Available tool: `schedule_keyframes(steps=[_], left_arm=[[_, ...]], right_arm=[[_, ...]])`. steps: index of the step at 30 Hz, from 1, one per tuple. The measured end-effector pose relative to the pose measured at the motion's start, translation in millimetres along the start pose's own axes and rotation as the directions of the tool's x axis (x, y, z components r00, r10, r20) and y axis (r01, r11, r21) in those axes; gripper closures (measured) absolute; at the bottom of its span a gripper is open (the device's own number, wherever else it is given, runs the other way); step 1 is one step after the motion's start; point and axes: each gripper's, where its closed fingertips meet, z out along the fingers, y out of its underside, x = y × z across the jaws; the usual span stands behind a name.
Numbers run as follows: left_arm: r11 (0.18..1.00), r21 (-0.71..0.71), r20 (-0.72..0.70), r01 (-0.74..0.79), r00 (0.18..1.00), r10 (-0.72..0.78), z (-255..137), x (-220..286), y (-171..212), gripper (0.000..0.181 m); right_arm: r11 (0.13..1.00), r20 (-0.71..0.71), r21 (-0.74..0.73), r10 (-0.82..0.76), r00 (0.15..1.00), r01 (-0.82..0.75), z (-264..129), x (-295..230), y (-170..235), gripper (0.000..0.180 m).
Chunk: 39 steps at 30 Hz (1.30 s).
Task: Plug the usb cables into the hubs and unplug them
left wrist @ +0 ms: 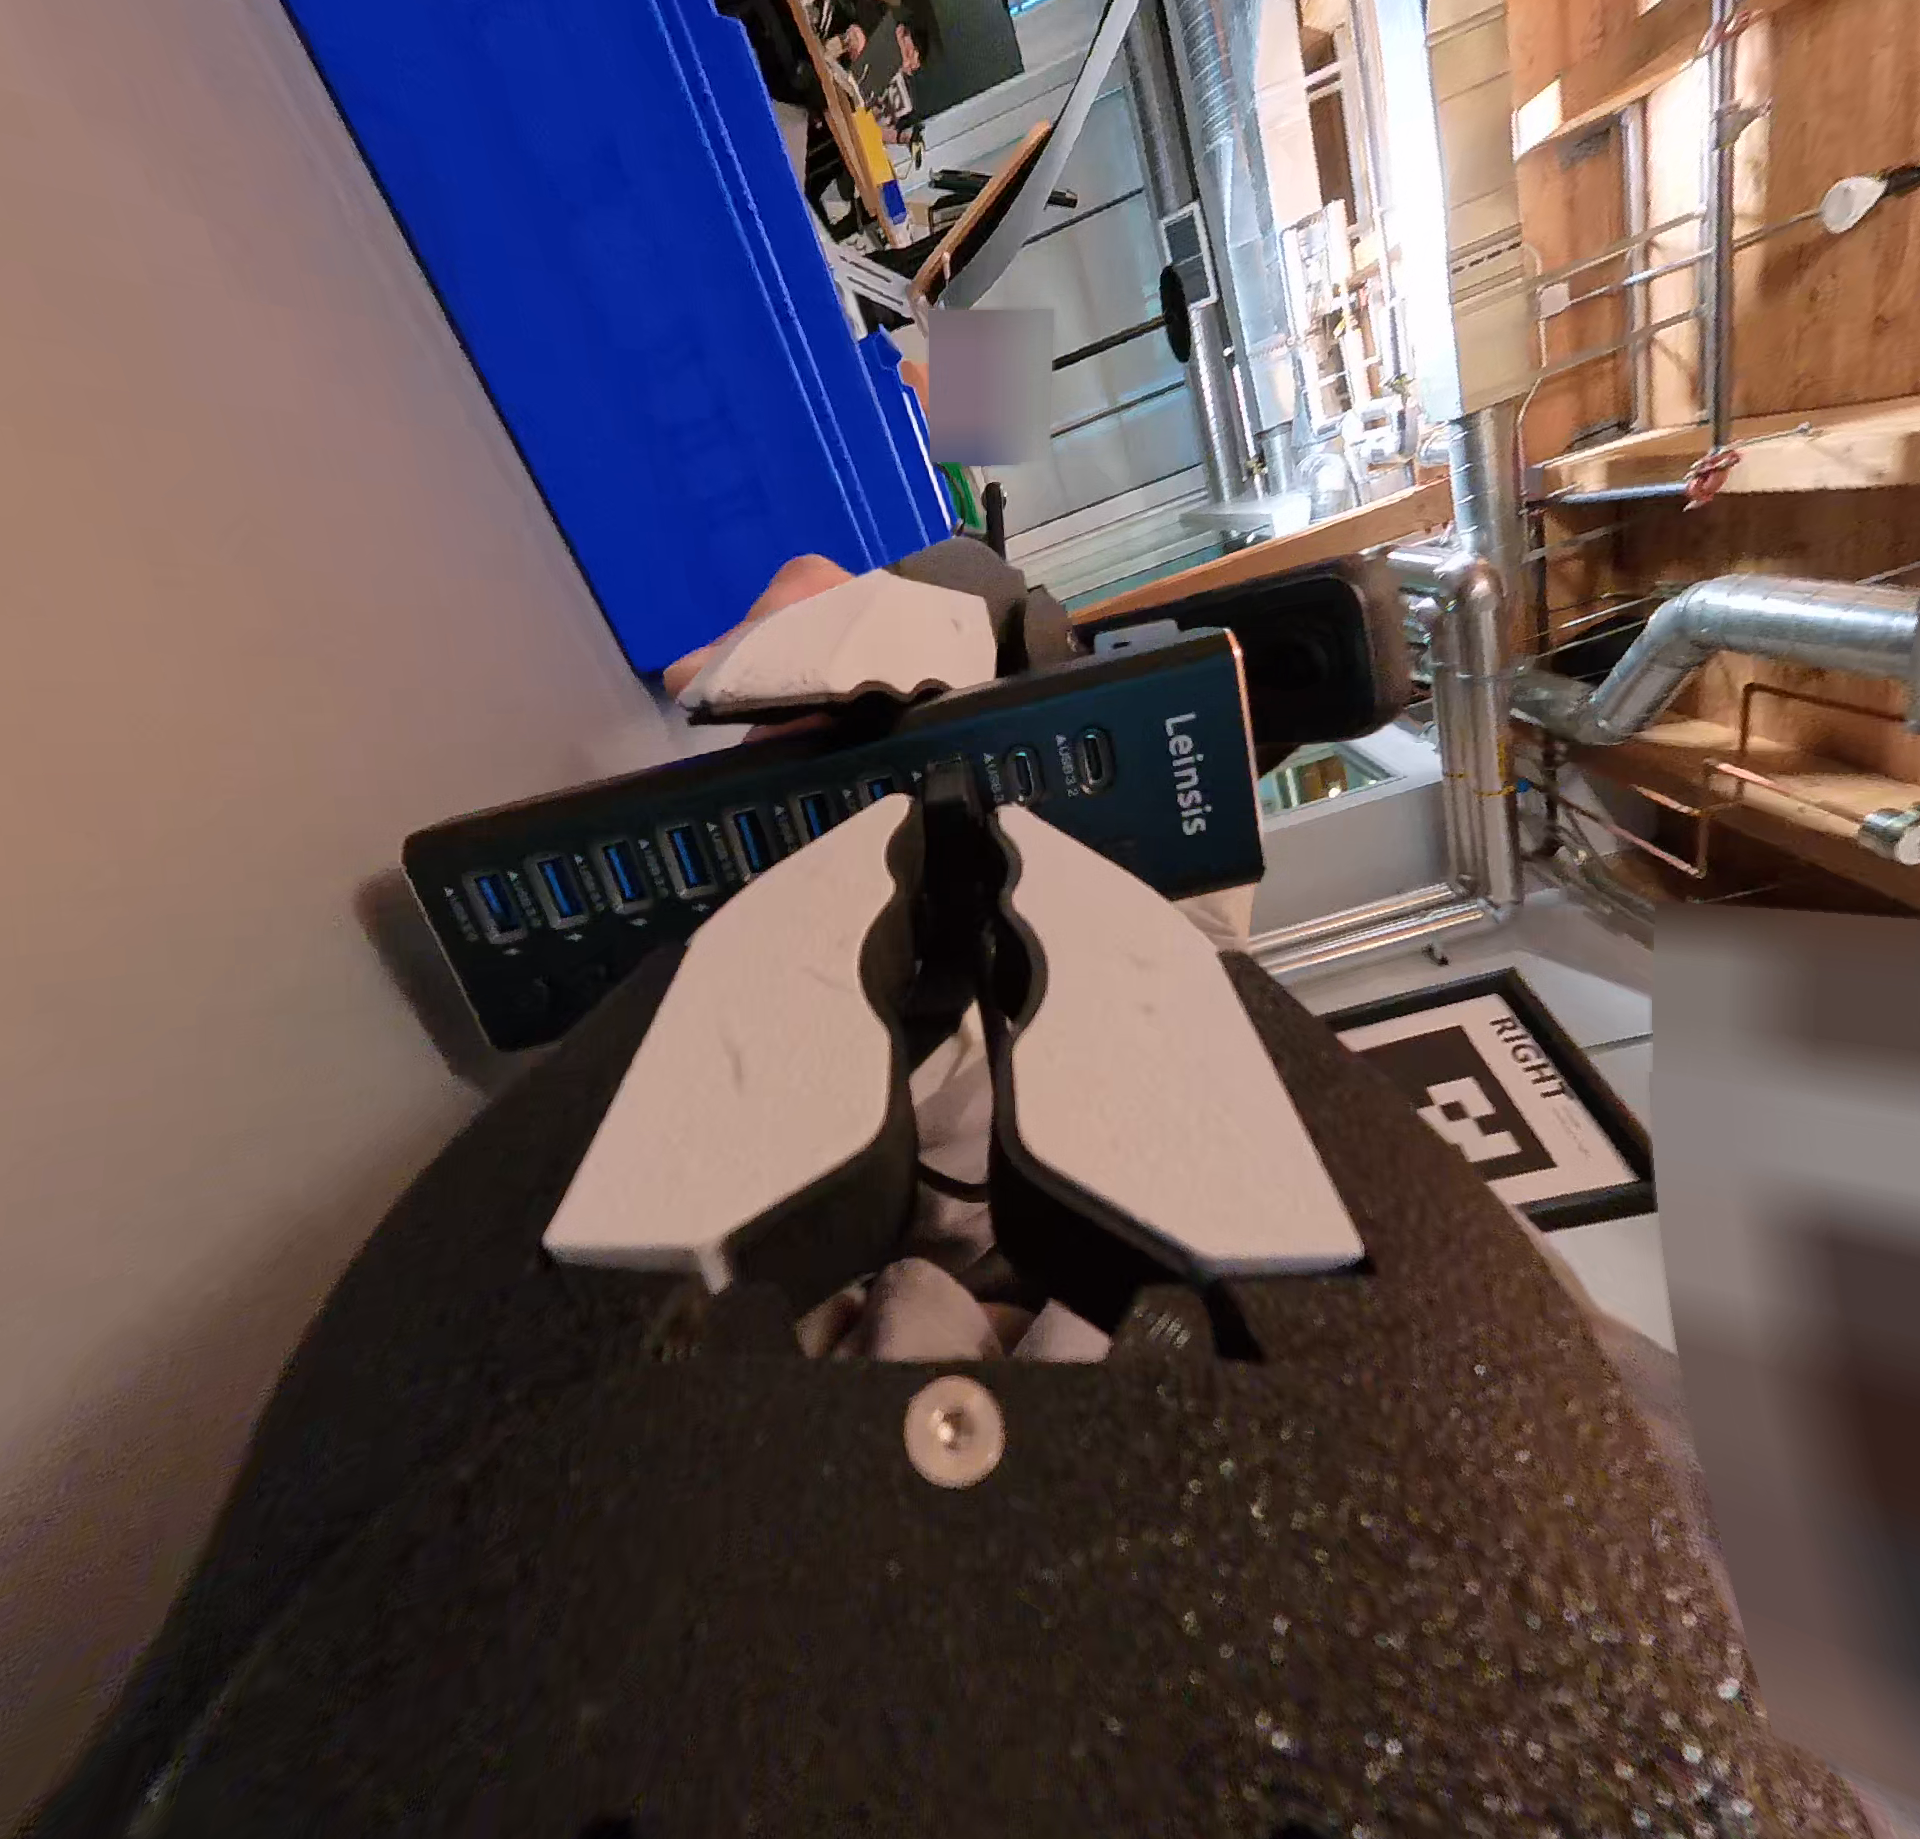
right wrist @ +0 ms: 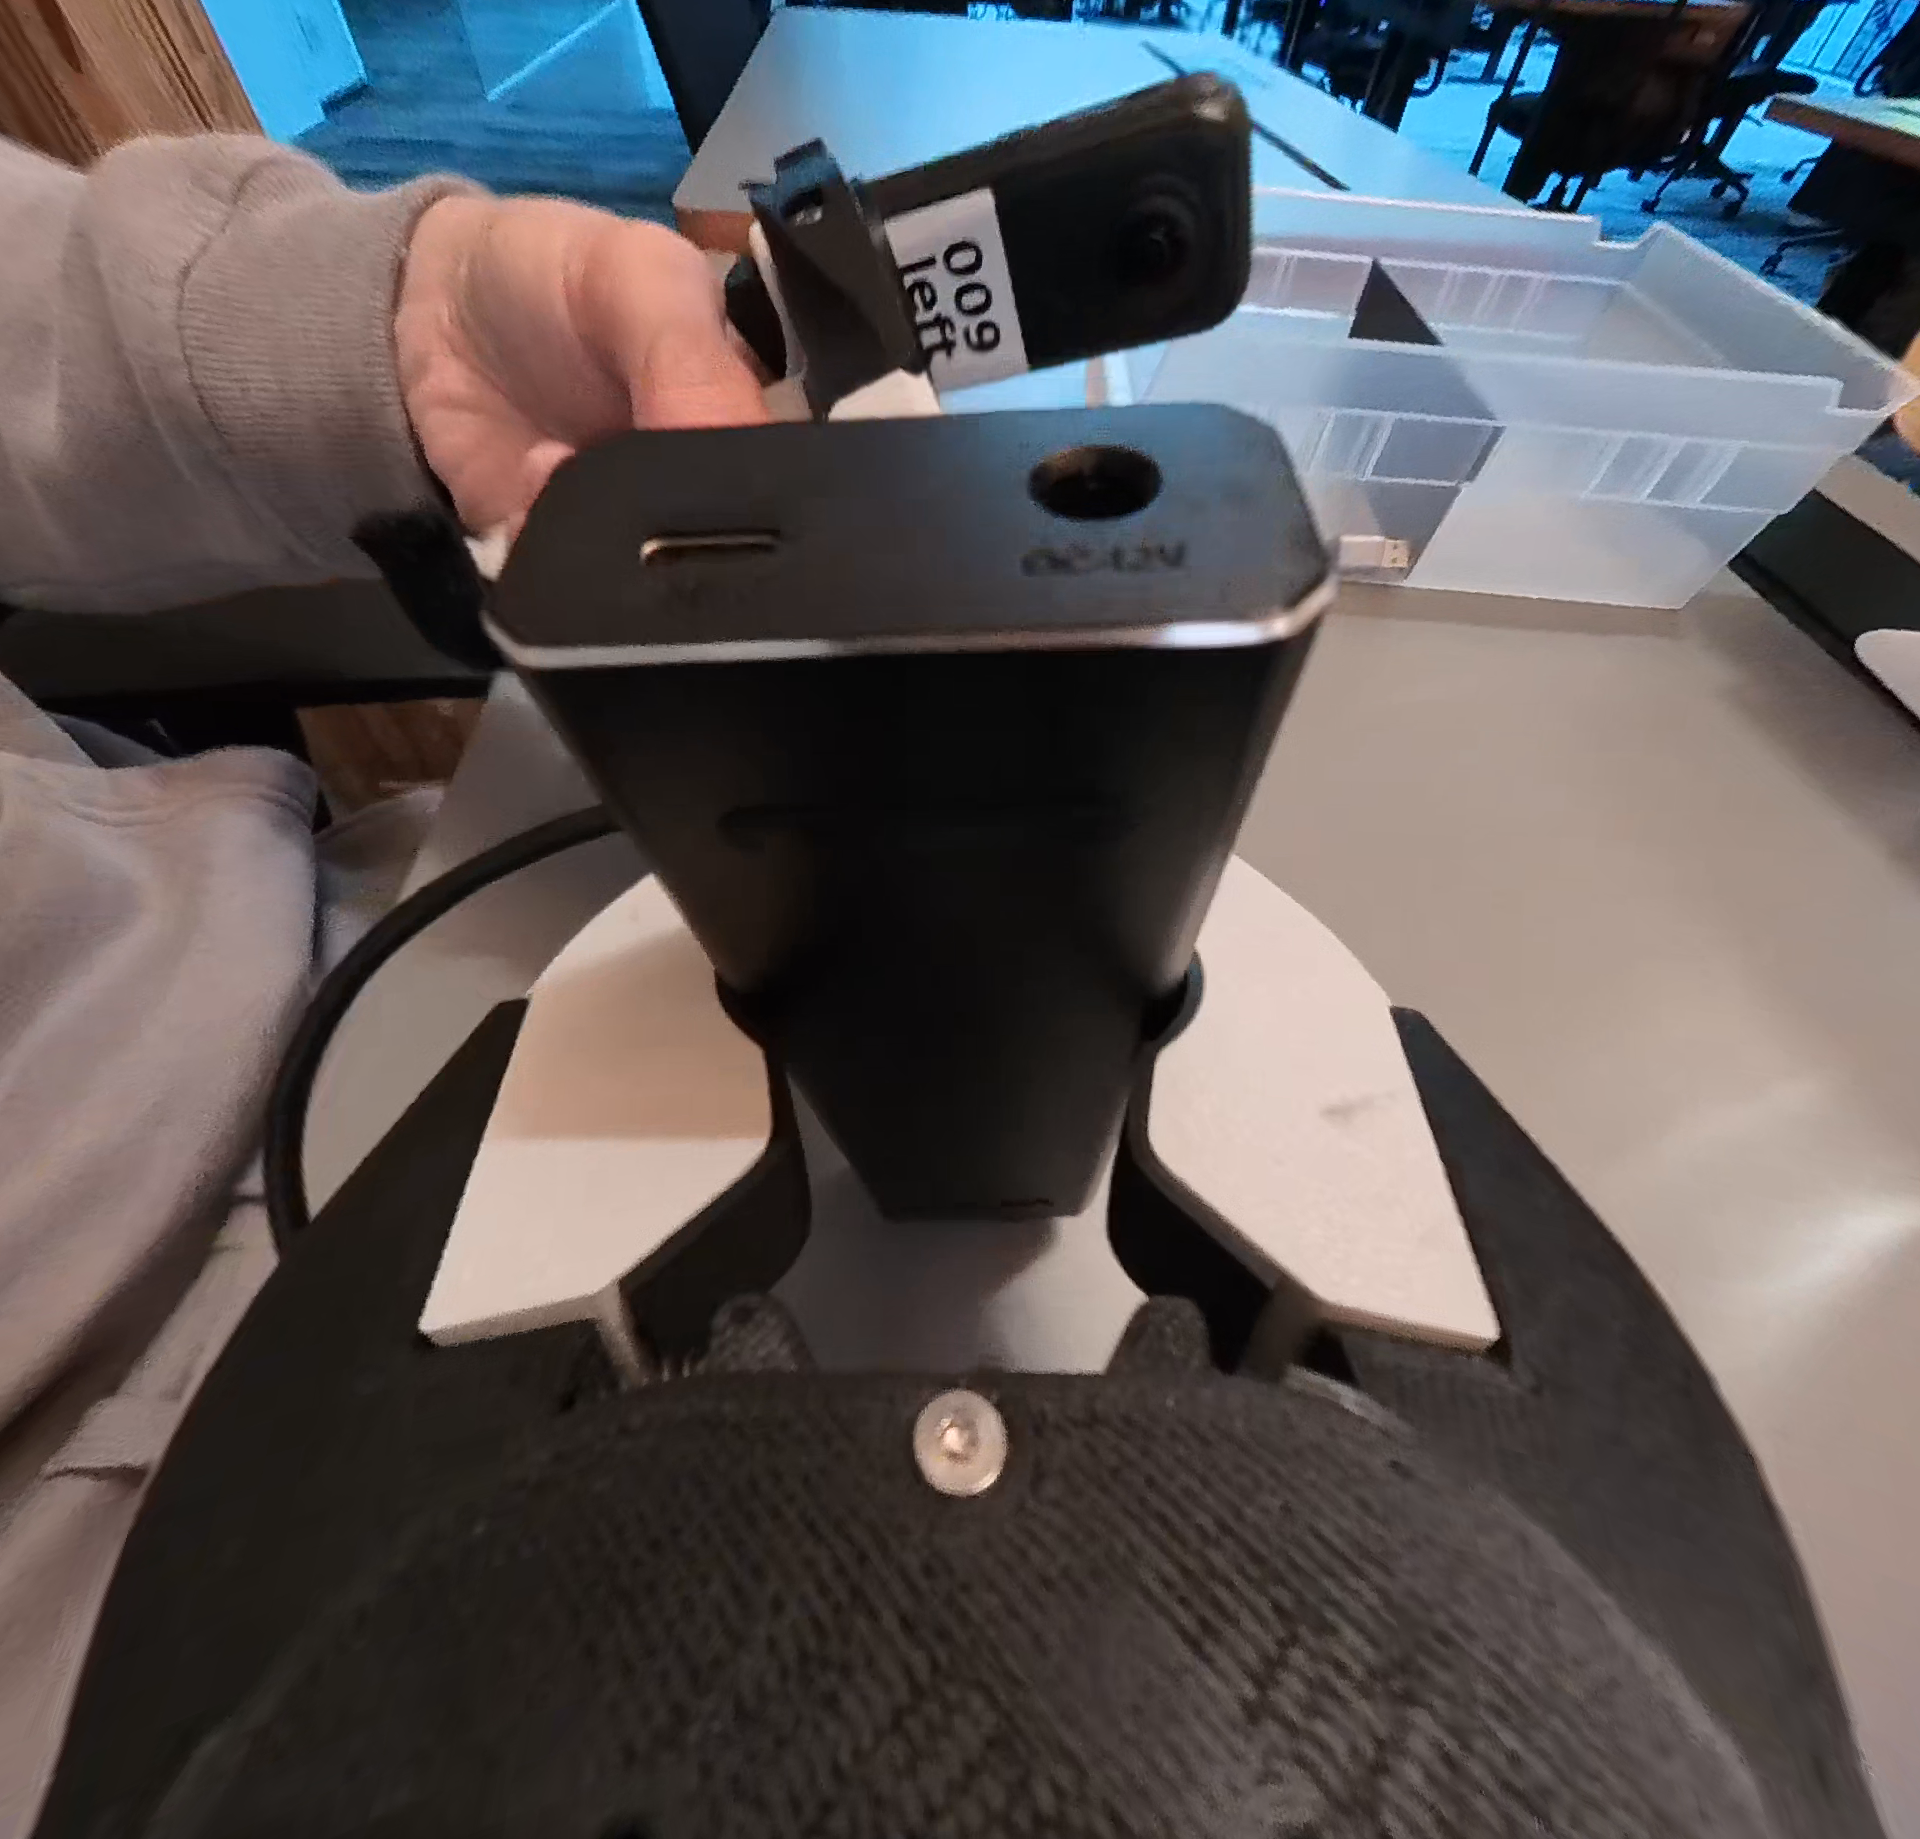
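My left gripper point(left wrist: 951, 818) is shut on a black USB plug point(left wrist: 948, 787). The plug's tip sits at a port in the row on the black hub point(left wrist: 1174, 802); how deep it sits is hidden. The plug's cable point(left wrist: 940, 1000) runs back between my fingers. The hub has several blue ports point(left wrist: 623, 870). My right gripper point(right wrist: 961, 1005) is shut on the hub point(right wrist: 935, 802) and holds it above the table, end face point(right wrist: 904, 532) towards the camera. One right-gripper finger point(left wrist: 831, 641) shows behind the hub in the left wrist view.
A blue crate point(left wrist: 582, 231) stands on the pale table point(left wrist: 208, 542). A translucent plastic bin point(right wrist: 1558, 439) sits on the grey table point(right wrist: 1558, 854) at the back right, with a loose plug point(right wrist: 1382, 551) beside it. A black cable point(right wrist: 312, 1010) loops at the left. A hand point(right wrist: 540, 335) holds the left gripper.
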Motion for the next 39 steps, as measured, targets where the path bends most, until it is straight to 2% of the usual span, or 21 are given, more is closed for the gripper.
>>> schedule_keyframes(steps=[3,7,9,10,12,20,25,27,29,32,36,38,39], left_arm=[[0.998,-0.045,0.028,-0.036,0.999,0.037,-2,-1,5,0.171],[0.994,-0.098,-0.015,-0.045,0.999,0.044,-4,9,9,0.171],[0.988,-0.124,0.051,-0.089,0.994,0.096,-1,8,10,0.170],[0.987,-0.124,0.076,-0.099,0.991,0.109,-1,8,9,0.170],[0.989,-0.119,0.038,-0.084,0.995,0.089,1,18,7,0.171],[0.988,-0.105,0.092,-0.109,0.989,0.119,9,17,-2,0.171],[0.989,-0.078,0.102,-0.123,0.986,0.131,16,16,-9,0.170],[0.983,-0.089,0.076,-0.160,0.983,0.167,18,23,-12,0.169],[0.975,-0.062,0.133,-0.212,0.967,0.219,13,21,-21,0.152],[0.959,-0.049,0.205,-0.279,0.937,0.283,3,17,-29,0.161],[0.953,-0.148,0.130,-0.265,0.950,0.284,12,29,-13,0.156],[0.908,-0.165,0.082,-0.386,0.912,0.402,16,40,-11,0.163],[0.855,-0.184,0.075,-0.485,0.860,0.504,16,43,-10,0.164]], right_arm=[[0.992,0.000,-0.099,-0.082,0.997,0.082,2,-4,7,0.108],[0.989,0.021,-0.098,-0.109,0.994,0.110,0,-11,-2,0.108],[0.977,0.007,-0.157,-0.141,0.990,0.141,0,-10,2,0.107],[0.979,0.001,-0.152,-0.138,0.990,0.137,-1,-9,-1,0.108],[0.987,0.015,-0.116,-0.115,0.993,0.116,-4,-11,-11,0.108],[0.981,-0.003,-0.160,-0.111,0.994,0.109,-9,-2,-8,0.108],[0.993,-0.044,-0.069,-0.096,0.994,0.093,-13,8,-13,0.107],[0.996,-0.035,-0.023,-0.088,0.995,0.087,-20,8,-20,0.107],[0.995,-0.070,-0.005,-0.098,0.993,0.098,-30,13,-23,0.108],[0.995,-0.076,0.017,-0.093,0.993,0.095,-40,15,-23,0.108],[0.993,-0.052,-0.006,-0.116,0.992,0.116,-36,9,-20,0.108],[0.993,-0.019,-0.019,-0.113,0.993,0.113,-32,3,-17,0.108],[0.993,-0.008,-0.024,-0.112,0.994,0.112,-31,1,-16,0.108]])
